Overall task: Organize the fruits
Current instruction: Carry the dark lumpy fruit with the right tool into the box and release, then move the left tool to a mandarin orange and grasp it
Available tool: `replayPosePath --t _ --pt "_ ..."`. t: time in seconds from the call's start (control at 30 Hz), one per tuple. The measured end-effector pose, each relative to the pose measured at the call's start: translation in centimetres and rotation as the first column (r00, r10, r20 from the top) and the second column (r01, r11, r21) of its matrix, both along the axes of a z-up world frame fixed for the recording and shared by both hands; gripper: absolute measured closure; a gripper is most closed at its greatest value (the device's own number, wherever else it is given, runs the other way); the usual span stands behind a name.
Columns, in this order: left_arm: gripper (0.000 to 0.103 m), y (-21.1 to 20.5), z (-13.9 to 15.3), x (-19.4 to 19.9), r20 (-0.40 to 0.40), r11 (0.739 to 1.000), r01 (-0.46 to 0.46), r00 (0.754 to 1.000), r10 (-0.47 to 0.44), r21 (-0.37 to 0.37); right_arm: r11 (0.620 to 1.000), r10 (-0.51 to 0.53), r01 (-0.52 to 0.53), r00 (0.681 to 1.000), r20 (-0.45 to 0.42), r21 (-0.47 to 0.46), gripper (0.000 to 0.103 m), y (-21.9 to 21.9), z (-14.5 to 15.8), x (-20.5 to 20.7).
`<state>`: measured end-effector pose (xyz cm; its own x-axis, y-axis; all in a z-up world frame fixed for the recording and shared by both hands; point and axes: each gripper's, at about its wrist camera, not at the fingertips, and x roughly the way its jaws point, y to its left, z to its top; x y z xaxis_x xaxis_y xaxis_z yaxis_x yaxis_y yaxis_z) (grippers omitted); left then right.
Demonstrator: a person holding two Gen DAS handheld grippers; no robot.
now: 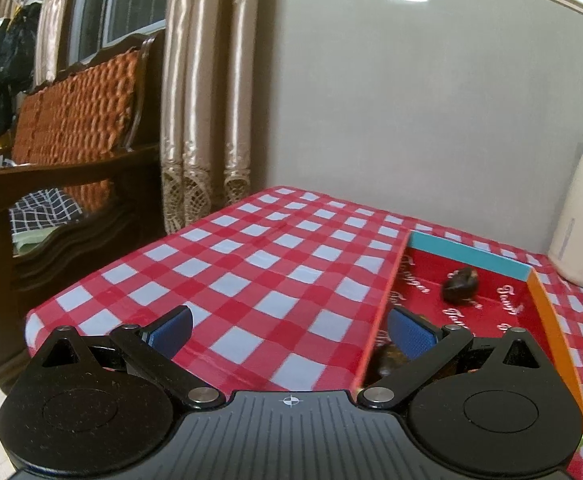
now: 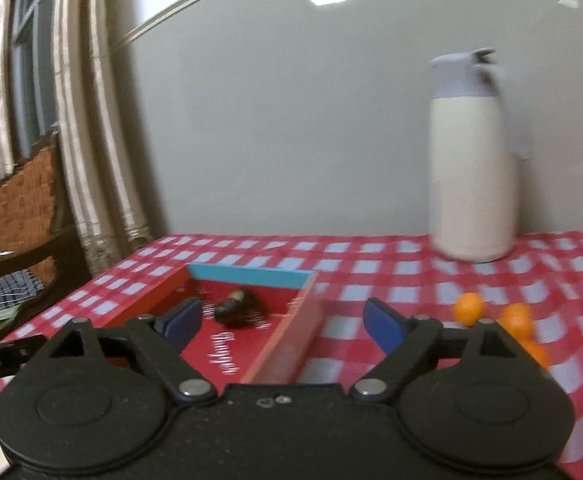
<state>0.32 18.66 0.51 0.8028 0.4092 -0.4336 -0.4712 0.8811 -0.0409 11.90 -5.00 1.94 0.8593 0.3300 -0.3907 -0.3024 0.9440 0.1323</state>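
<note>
I read both grippers as angled gently down toward the table (image 1: 251, 264), which carries a red-and-white checked cloth.

Left gripper (image 1: 289, 330): jaws spread wide, nothing between the blue pads (image 1: 171, 334). It hangs over the near left part of the cloth, with its right finger above the near left corner of the box (image 1: 467, 250). No contact with the box wall can be confirmed from this view.

Right gripper (image 2: 281, 322): jaws spread wide, nothing clamped. The box's orange right wall passes between the fingers in the right wrist view; whether the gripper is above it or touching it, I cannot tell. Its left pad sits over the box interior, its right pad over bare cloth.

Box: shallow, red inside with white script, a blue far wall and an orange right wall. It lies on the right half of the table as the left wrist view shows it.

Fruit: one dark fruit (image 2: 231, 306) lies inside the box toward the far end. A second dark piece (image 1: 387, 360) shows at the near left corner, partly hidden behind the left gripper's finger. Oranges (image 2: 468, 307) lie loose on the cloth to the right of the box, apart from it.

A cream jug (image 2: 471, 176) stands upright at the wall beyond the oranges.
</note>
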Motion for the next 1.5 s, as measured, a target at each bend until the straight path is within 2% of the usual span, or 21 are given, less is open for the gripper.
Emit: replayPosePath --t 0.07,0.27,0.43,0.57,0.77,0.87,1.1,1.33,1.5 --pt "0.0 -0.7 0.1 0.2 0.001 1.0 0.019 1.0 -0.019 0.001 0.999 -0.044 0.044 0.999 0.005 -0.012 0.006 -1.1 0.1 -0.2" --pt "0.0 -4.0 0.2 1.0 0.007 0.994 0.103 0.995 -0.104 0.029 0.978 -0.206 0.207 0.978 0.012 -0.033 0.002 -5.3 0.5 -1.2" --pt "0.0 -6.8 0.3 1.6 0.01 0.984 0.169 0.985 -0.17 0.047 0.921 -0.386 0.385 0.922 -0.008 -0.053 0.001 -9.3 0.5 -2.0" --pt "0.0 -9.6 0.6 2.0 0.027 0.968 0.244 0.969 -0.246 0.062 0.867 -0.492 0.491 0.87 0.014 -0.085 0.0 -12.1 0.7 -3.1" --pt "0.0 -15.0 0.8 3.0 0.029 0.911 0.399 0.914 -0.404 0.104 0.798 -0.594 0.593 0.804 0.025 -0.109 0.0 -15.1 0.7 -4.6" --pt "0.0 -18.0 0.8 4.2 -0.008 0.864 0.489 0.871 -0.491 0.123 0.768 -0.635 0.633 0.773 0.016 -0.102 0.0 -16.8 0.7 -5.3" --pt "0.0 -24.2 0.1 6.8 -0.089 0.752 0.625 0.778 -0.622 0.208 0.729 -0.681 0.678 0.732 -0.004 -0.09 0.0 -19.4 0.4 -6.5" --pt "0.001 -27.1 -0.9 9.3 -0.153 0.7 0.685 0.728 -0.668 0.203 0.691 -0.722 0.719 0.692 -0.017 -0.072 0.0 -21.7 0.2 -7.4" --pt "0.003 -28.2 -1.7 11.1 -0.178 0.68 0.708 0.706 -0.685 0.192 0.659 -0.751 0.749 0.66 -0.018 -0.061 0.0 -22.9 0.2 -8.0"
